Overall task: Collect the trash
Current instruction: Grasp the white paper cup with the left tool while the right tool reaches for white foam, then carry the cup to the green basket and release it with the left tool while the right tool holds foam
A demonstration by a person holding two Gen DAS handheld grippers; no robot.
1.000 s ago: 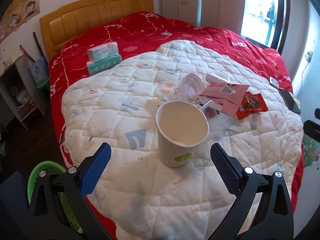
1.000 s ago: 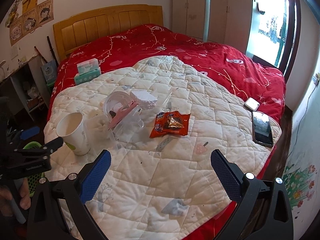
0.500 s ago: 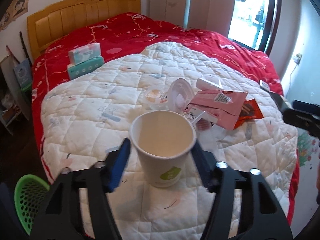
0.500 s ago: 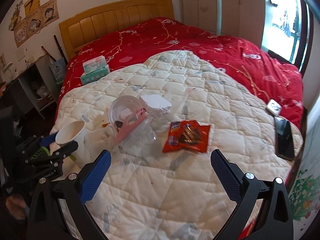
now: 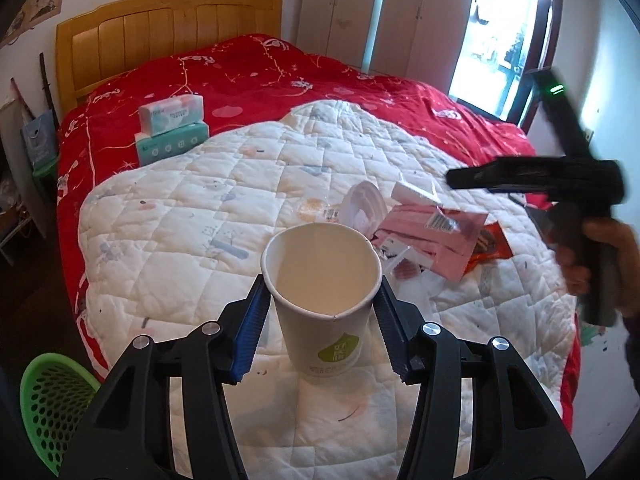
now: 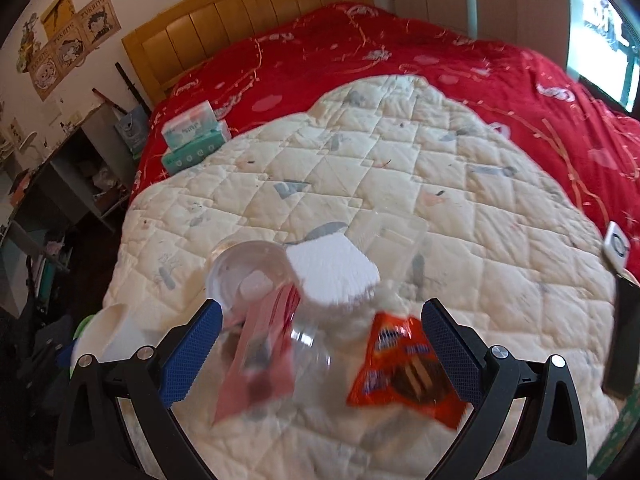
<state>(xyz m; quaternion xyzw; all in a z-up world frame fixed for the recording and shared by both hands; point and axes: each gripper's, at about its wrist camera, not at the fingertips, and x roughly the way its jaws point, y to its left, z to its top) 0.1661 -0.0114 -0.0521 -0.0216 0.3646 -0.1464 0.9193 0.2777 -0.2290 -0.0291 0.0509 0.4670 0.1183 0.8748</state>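
Observation:
A white paper cup [image 5: 320, 280] stands upright on the white quilt [image 5: 224, 208]. My left gripper [image 5: 321, 286] is closing around it, and the blue pads touch both of its sides just under the rim. The cup also shows at the left edge of the right wrist view [image 6: 116, 332]. My right gripper [image 6: 320, 308] hangs open over a trash pile: a pink wrapper [image 6: 260, 360], a clear lid [image 6: 248, 272], a white foam piece [image 6: 332, 272] and an orange snack wrapper [image 6: 404, 368]. Nothing touches its pads. A hand [image 5: 600, 256] holds that gripper at the right.
A green mesh basket [image 5: 52, 396] sits on the floor at the lower left, beside the bed. Two tissue packs [image 5: 172, 128] lie on the red cover near the headboard. A dark phone [image 6: 624, 340] and a small white device [image 6: 616, 244] rest at the bed's right edge.
My left jaws went from wide open to closed against the paper cup. My right gripper swept left and forward over the wrapper pile and now shows in the left wrist view.

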